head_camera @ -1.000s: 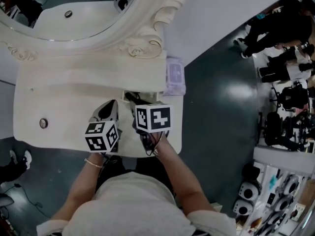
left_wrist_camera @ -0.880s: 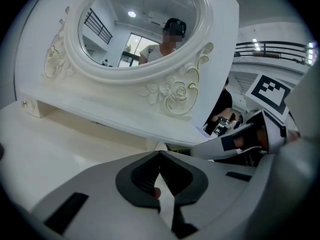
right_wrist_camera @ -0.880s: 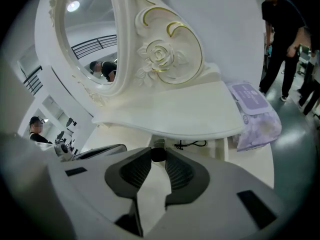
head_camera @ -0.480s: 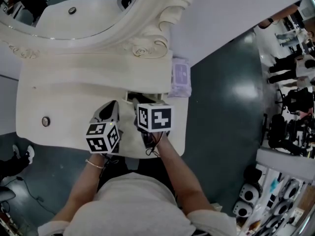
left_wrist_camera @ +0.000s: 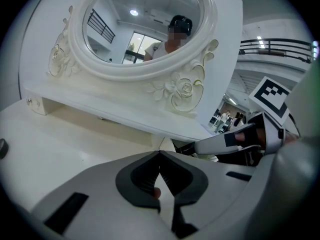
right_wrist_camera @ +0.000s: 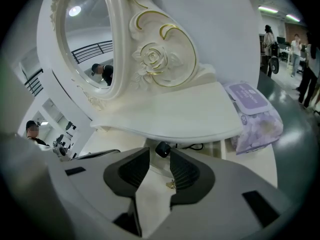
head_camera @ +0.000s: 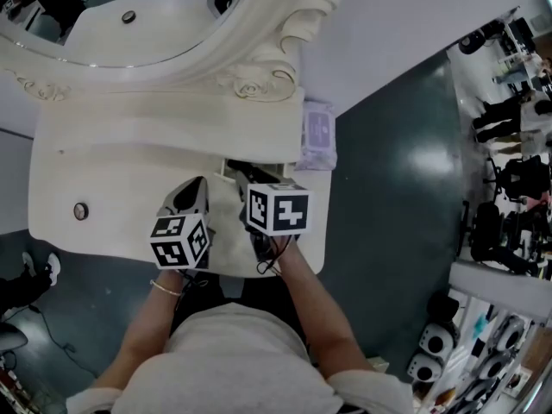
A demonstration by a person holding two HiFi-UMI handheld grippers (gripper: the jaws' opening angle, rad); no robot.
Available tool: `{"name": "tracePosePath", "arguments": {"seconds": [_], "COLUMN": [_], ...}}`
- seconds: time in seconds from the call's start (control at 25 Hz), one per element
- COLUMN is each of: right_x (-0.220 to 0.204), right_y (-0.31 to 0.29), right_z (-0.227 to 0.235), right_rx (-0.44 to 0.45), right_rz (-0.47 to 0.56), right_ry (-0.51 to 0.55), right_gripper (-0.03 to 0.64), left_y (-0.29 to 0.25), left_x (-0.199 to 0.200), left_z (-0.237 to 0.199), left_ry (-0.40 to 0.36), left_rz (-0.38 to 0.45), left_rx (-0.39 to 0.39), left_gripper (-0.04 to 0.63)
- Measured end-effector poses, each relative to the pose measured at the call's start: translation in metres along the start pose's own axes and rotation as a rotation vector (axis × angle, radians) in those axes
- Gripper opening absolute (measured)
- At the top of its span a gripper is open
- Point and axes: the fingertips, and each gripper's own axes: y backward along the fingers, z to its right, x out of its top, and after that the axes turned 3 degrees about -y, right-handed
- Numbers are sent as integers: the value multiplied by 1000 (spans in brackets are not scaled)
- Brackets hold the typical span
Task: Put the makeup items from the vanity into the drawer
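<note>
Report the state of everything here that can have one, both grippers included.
Left gripper: shut, tips together.
Right gripper: open, jaws have just been opening, nothing pressed between the pads.
Drawer: open under the shelf, dark items inside.
Wipes pack: lid closed, lying on the vanity's right end.

The surface (head_camera: 129, 145) is showing cream white, its mirror frame (right_wrist_camera: 155, 56) carrying gold-edged roses; the wipes pack (right_wrist_camera: 254, 113) is showing lilac (with a pale floral print).
</note>
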Motion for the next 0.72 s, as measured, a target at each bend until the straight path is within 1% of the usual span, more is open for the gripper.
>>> {"name": "tracePosePath", "arguments": {"seconds": [0.36,0.72], "right_x": [-9,-13], "right_y": [16,32], "right_z": [10,6], "right_rx": [-34,-35], "right_rz": [31,82], "right_ry": [-17,-11], "right_gripper": [118,117], "left_y": [6,18], "left_x": [-5,-5], "left_z": [9,20], "left_ry": [-9,-26], "left_rz": [2,25], "left_rx": [-18,-28], "left_gripper": [2,2]}}
